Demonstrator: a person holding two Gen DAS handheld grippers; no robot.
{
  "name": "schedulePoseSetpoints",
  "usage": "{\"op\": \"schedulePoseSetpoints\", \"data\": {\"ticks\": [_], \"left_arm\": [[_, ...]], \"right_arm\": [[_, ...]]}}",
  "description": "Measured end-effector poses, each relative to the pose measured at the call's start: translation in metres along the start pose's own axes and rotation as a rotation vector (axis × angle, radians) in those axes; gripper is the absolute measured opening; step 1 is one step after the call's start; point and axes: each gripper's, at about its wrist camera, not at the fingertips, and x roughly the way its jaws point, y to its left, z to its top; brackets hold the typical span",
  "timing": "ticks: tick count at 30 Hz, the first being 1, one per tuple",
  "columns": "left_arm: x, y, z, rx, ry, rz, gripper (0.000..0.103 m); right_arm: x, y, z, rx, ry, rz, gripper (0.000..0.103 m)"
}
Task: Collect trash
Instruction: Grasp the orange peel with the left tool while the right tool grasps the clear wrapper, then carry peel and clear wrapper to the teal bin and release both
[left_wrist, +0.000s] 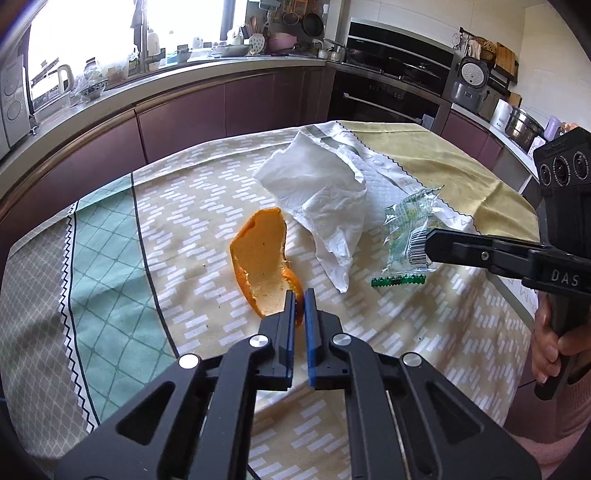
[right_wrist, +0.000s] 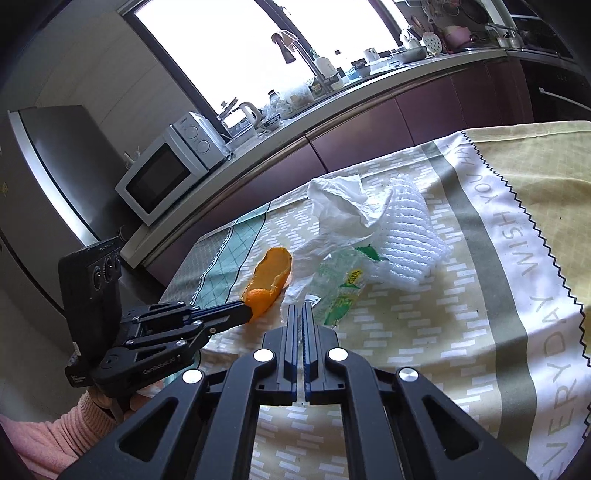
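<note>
A patterned tablecloth (left_wrist: 155, 206) carries the trash. A crumpled white tissue (left_wrist: 317, 192) lies beyond both jaws. The left gripper (left_wrist: 300, 295) is pinched tight on the orange peel (left_wrist: 262, 258); the right gripper (right_wrist: 300, 312) is clamped on the clear plastic wrapper's (right_wrist: 343, 288) edge.

"EVERYDAY", "WISH YOU" on tablecloth (right_wrist: 546, 295); "DAS" on right tool (left_wrist: 430, 245).

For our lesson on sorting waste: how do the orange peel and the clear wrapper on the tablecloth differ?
The peel is thick, opaque and orange, curled like a shell; the wrapper is thin, see-through film, crumpled, with green print and a barcode. The peel sits left of the tissue, the wrapper to its right. The left gripper is shut on the peel's edge; the right gripper is shut on the wrapper's edge. Both lie on the tablecloth.
</note>
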Motion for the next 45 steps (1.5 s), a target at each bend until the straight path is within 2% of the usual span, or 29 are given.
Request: {"op": "schedulePoseSetpoints", "data": {"ticks": [9, 15, 17, 19, 21, 22, 25, 33, 36, 38, 39, 41, 45], "left_arm": [[-0.030, 0.018, -0.008, -0.062, -0.058, -0.012, 0.004], [-0.073, 0.043, -0.024, -0.136, -0.120, -0.021, 0.004], [-0.086, 0.051, -0.030, -0.160, -0.135, -0.027, 0.004], [-0.098, 0.056, -0.037, -0.169, -0.151, -0.023, 0.004], [-0.107, 0.060, -0.041, -0.173, -0.162, -0.026, 0.004], [-0.111, 0.062, -0.044, -0.174, -0.166, -0.024, 0.004], [-0.117, 0.068, -0.051, -0.186, -0.167, -0.023, 0.004], [-0.125, 0.089, -0.070, -0.248, -0.163, -0.008, 0.004], [-0.131, 0.096, -0.076, -0.267, -0.167, -0.004, 0.004], [-0.134, 0.099, -0.079, -0.276, -0.169, 0.001, 0.004], [-0.136, 0.100, -0.081, -0.279, -0.170, 0.004, 0.004], [-0.140, 0.103, -0.083, -0.287, -0.174, 0.011, 0.004], [-0.154, 0.110, -0.094, -0.300, -0.188, 0.027, 0.004]], "right_arm": [[-0.003, 0.000, 0.000, 0.009, -0.007, 0.004, 0.001], [-0.009, 0.029, 0.004, -0.061, -0.016, 0.038, 0.001], [-0.011, 0.034, 0.005, -0.076, -0.023, 0.007, 0.002], [-0.015, 0.023, 0.005, -0.020, -0.039, -0.018, 0.007], [-0.015, 0.004, 0.003, 0.052, -0.035, -0.067, 0.026], [-0.015, -0.006, 0.000, 0.089, -0.039, -0.104, 0.030], [-0.013, -0.025, -0.009, 0.146, -0.034, -0.157, 0.034], [-0.008, -0.033, -0.019, 0.189, -0.027, -0.183, 0.053], [-0.006, -0.033, -0.022, 0.206, -0.016, -0.194, 0.053], [-0.001, -0.029, -0.023, 0.193, -0.007, -0.178, 0.051], [0.002, -0.024, -0.022, 0.179, -0.004, -0.177, 0.033], [0.008, -0.018, -0.022, 0.156, 0.004, -0.156, 0.003], [0.009, -0.005, -0.022, 0.107, -0.006, -0.146, 0.001]]}}
